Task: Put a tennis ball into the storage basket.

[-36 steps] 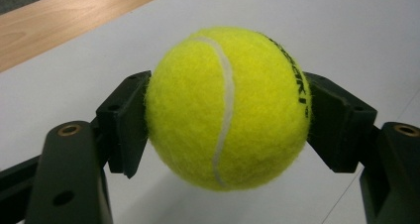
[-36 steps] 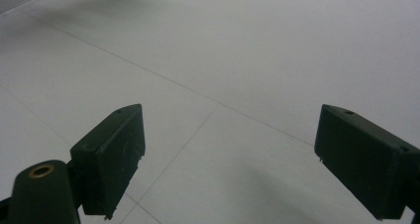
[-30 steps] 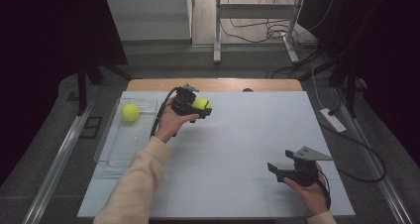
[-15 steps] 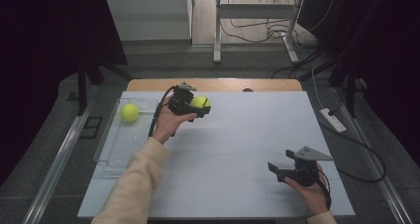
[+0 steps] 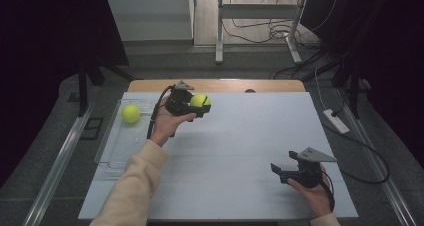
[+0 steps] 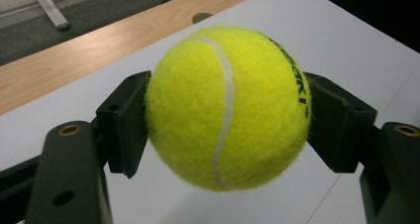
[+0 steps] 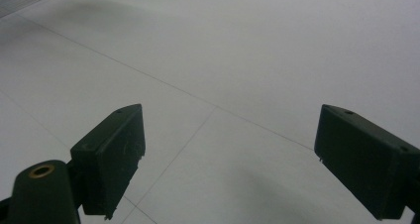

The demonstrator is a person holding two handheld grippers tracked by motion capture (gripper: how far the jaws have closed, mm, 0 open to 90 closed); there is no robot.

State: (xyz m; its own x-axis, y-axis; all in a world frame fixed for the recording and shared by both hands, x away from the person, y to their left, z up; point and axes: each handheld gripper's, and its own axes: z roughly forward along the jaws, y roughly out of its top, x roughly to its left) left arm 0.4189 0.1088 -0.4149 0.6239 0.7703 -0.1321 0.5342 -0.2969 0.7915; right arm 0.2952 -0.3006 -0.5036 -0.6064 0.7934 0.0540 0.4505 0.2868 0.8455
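A yellow tennis ball [image 6: 228,85] sits squeezed between the two black pads [image 6: 124,130] of my left gripper [image 6: 228,135], held just above the white table. In the high view this left gripper [image 5: 199,108] hovers over the far left part of the table with the ball [image 5: 200,100] in it. A second tennis ball [image 5: 131,113] lies in the clear tray [image 5: 112,153] at the left edge. My right gripper [image 5: 280,170] rests near the front right of the table. Its jaws stand wide open over bare table in the right gripper view [image 7: 237,159].
A wooden strip [image 5: 270,85] runs along the table's far edge. A white power strip [image 5: 336,121] and cables lie on the floor to the right. Metal stand legs [image 5: 219,31] rise beyond the table.
The left gripper with its ball has drifted very slightly away from me. The right gripper has kept still.
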